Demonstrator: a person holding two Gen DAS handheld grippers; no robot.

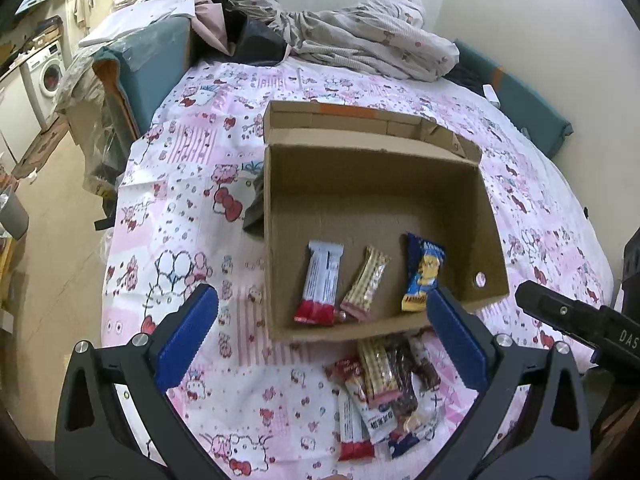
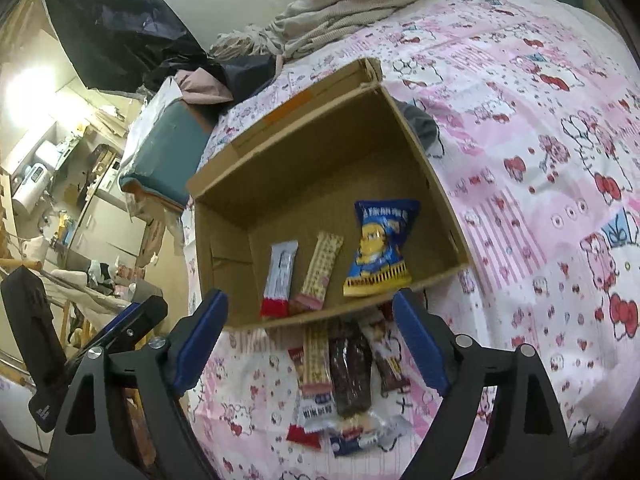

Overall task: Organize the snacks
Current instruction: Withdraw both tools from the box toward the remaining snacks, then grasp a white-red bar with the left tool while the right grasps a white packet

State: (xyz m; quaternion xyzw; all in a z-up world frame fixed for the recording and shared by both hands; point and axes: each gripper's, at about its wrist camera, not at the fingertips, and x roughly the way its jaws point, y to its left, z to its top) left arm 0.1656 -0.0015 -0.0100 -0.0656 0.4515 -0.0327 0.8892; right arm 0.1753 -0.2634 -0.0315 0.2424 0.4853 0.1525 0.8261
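Over the bed, both tools just hover: the left hand-held gripper (image 1: pixel 320 334) and right hand-held gripper (image 2: pixel 310 338) have fingers spread wide, holding nothing. The loose snack pile (image 1: pixel 384 392) lies right between the fingers, just near of the cardboard box (image 1: pixel 494 240), which holds three packets (image 1: pixel 366 284). A pink cartoon bedsheet (image 1: pixel 192 240) covers the bed; a washing machine (image 1: pixel 50 74) sits far left.

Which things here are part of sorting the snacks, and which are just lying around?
Job: brown cardboard box; white-red bar, checked wafer bar and blue-yellow packet inside it; loose snack pile in front.
Lying about: crumpled floral bedding; white washing machine.
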